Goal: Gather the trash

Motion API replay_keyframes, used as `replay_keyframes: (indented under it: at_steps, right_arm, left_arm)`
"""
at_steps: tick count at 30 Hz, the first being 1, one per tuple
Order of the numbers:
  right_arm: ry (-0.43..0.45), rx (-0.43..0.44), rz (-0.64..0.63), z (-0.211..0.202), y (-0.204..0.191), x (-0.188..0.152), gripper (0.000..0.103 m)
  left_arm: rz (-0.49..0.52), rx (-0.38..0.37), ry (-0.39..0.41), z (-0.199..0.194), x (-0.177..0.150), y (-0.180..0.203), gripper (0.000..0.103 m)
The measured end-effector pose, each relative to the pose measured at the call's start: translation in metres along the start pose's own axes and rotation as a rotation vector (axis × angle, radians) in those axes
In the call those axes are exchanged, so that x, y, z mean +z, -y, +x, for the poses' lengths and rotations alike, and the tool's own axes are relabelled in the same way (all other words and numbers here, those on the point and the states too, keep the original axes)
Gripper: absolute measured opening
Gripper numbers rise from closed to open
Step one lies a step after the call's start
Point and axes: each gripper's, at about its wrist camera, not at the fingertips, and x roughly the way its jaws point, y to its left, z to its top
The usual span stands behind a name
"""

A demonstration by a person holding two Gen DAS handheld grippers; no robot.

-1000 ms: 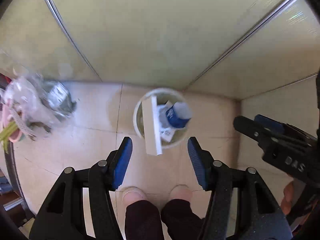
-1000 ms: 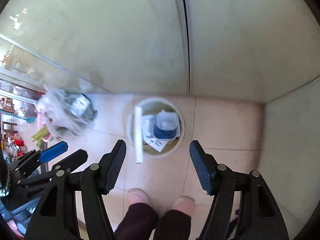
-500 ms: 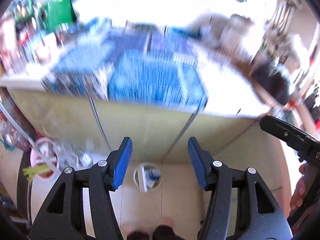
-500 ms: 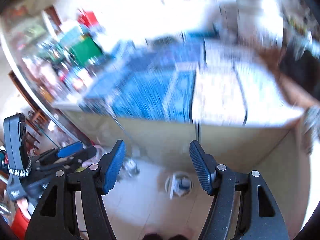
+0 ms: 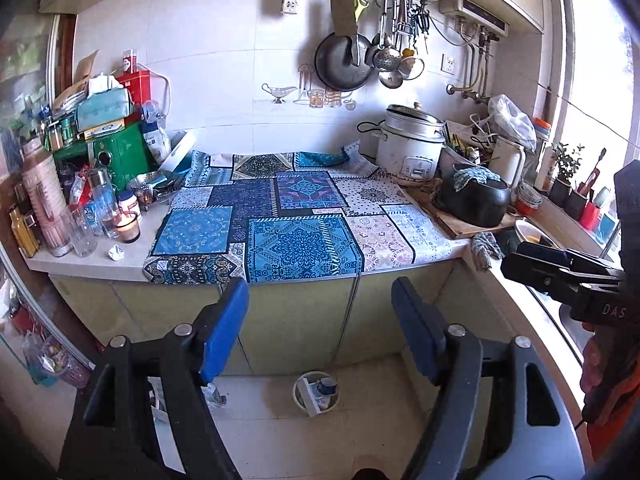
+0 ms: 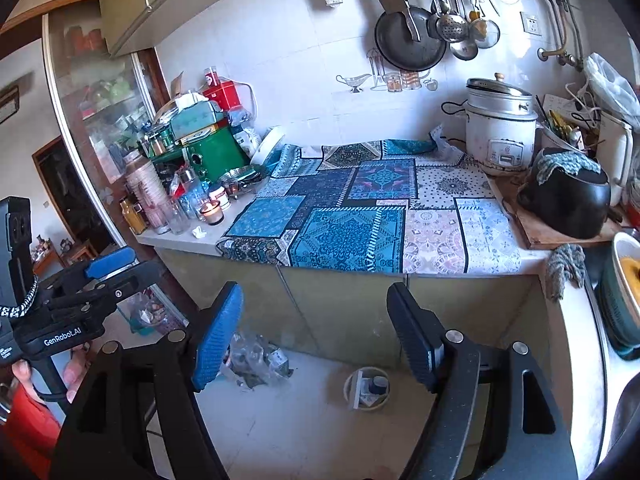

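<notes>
Nearest to the cameras, the left gripper (image 5: 320, 328) is seen with its jaws wide apart and nothing between the blue pads; they have just been opening further. The right gripper (image 6: 316, 334) is in the same condition: the jaws have just been opening, no object is held, and only the floor is seen in the gap.

Below them, on the tiled floor by the cabinet doors, a small round trash bin (image 5: 316, 391) is placed. A white flat box and a small blue and white container are already standing in it.

Farther away, on the bare edge of the counter (image 5: 72, 258), just left of the patterned cloth (image 5: 280, 216), a small crumpled white scrap (image 5: 115, 252) is lying near a lit candle in a glass (image 5: 129, 225). It is judged to be the trash still to be collected. It is probably paper, so it is expected to be very light and soft, not fragile, and easily crushed. It should be pinched across its middle from above, with the pads kept apart from the candle and the glass jars just behind it. What material it really is cannot be told at this distance.
</notes>
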Motion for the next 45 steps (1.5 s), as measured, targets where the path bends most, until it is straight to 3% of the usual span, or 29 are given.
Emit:
replay_keyframes:
  at_steps: [2,7,16,45]
  right_arm:
    - [-0.006,0.002,0.01,-0.009,-0.011,-0.008,0.075]
    - [0.029,-0.044,-0.002,-0.029,-0.029,-0.019,0.091]
    - [0.074,-0.045,0.001,-0.05,-0.028,-0.01,0.1]
    - [0.091,-0.034,-0.106,-0.076,-0.046,-0.006,0.101]
  left_arm:
    - [0.022,-0.014,0.006,-0.015,-0.006,0.001,0.087]
    - [0.054,-0.042,0.023,-0.036,-0.012,0.006,0.091]
    - [0.039,-0.039,0.065,-0.06,-0.007,0.02,0.097]
    - [-0.047,0.015,0.106,-0.088,-0.006,0.03,0.099]
